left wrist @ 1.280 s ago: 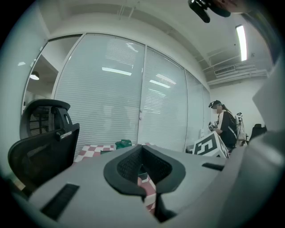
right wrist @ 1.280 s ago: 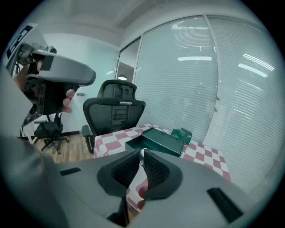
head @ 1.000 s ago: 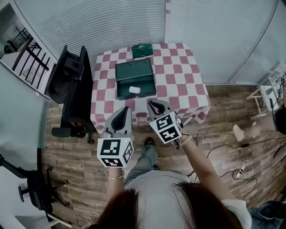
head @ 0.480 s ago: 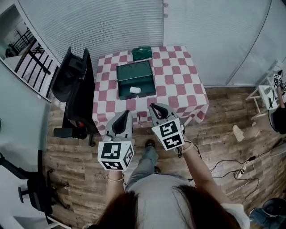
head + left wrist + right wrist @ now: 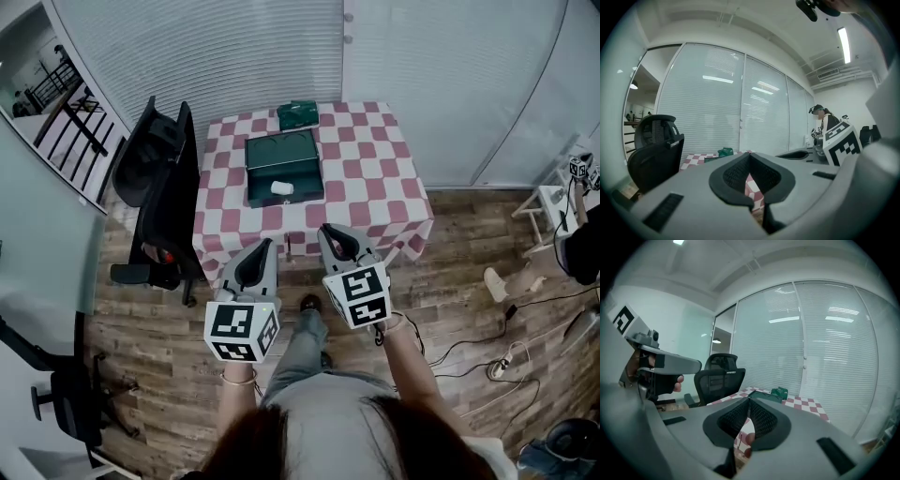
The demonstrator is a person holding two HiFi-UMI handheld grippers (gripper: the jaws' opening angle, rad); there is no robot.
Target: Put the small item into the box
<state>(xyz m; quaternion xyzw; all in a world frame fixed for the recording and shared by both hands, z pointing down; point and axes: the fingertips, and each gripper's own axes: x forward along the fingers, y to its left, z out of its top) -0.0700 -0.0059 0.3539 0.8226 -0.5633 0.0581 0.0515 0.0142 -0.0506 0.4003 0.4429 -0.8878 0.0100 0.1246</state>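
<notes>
Left gripper (image 5: 263, 246): we hold it in front of the table, over the floor. Its jaws are pressed together with nothing between them.
Right gripper (image 5: 329, 230): it sits near the left one, at its 3 o'clock. Its jaws are closed to a thin slit and it grips nothing.
Floor (image 5: 450, 309): wood planks lie under us, with cables at 4 o'clock.
Table (image 5: 375, 178): it stands at 12 o'clock from our grippers under a red-and-white checked cloth.
Item (image 5: 280, 188): small and white, it lies inside the box at its 6 o'clock end, well apart from both grippers.
Box (image 5: 281, 150): green and open, it sits on the left half of the table.
Chair (image 5: 155, 183): black, it stands just beside the table at its 9 o'clock.
Packet (image 5: 297, 114): green, it lies near the box at its 12 o'clock, by the far edge of the table.
Blinds (image 5: 234, 47): pale slats fill the wall beyond the table.
</notes>
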